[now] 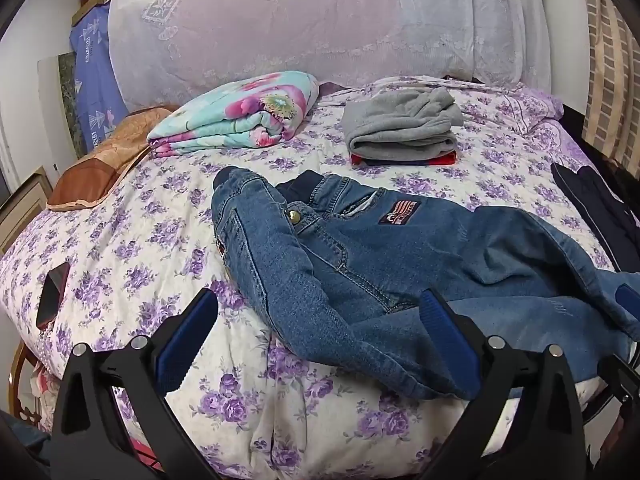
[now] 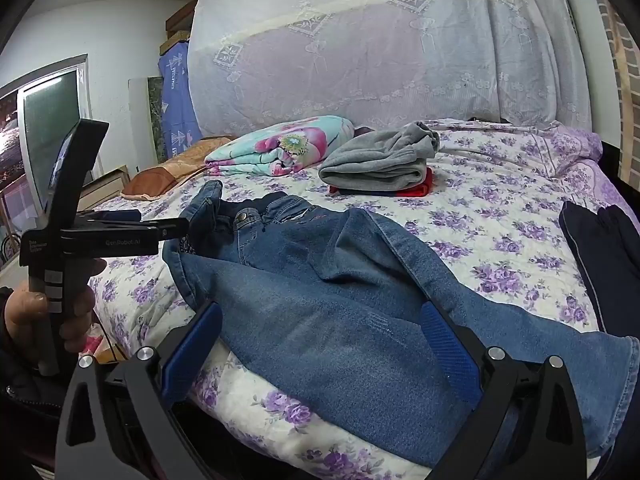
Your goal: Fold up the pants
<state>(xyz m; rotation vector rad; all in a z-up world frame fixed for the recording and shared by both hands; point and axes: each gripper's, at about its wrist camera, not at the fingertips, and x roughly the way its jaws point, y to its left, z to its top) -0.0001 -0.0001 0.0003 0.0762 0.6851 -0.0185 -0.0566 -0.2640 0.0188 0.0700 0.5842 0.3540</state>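
Observation:
A pair of blue jeans [image 1: 360, 248] lies rumpled on the purple-flowered bed quilt [image 1: 140, 220], waistband with brass button toward the far side, legs running to the near right edge. My left gripper [image 1: 316, 300] hovers open over the near leg, its right finger [image 1: 440, 328] above denim, its left over quilt. In the right wrist view the jeans [image 2: 320, 272] spread under my open right gripper [image 2: 320, 312], which holds nothing. A hand holds the left gripper [image 2: 168, 226] side-on at the left there, beside the waistband end.
A folded grey garment on a red one [image 1: 400, 128] and a folded floral blanket [image 1: 240, 116] sit at the far side. An orange-brown pillow [image 1: 100, 160] lies far left, a dark garment [image 1: 592, 208] at the right edge, a dark flat object [image 1: 52, 296] at the left edge.

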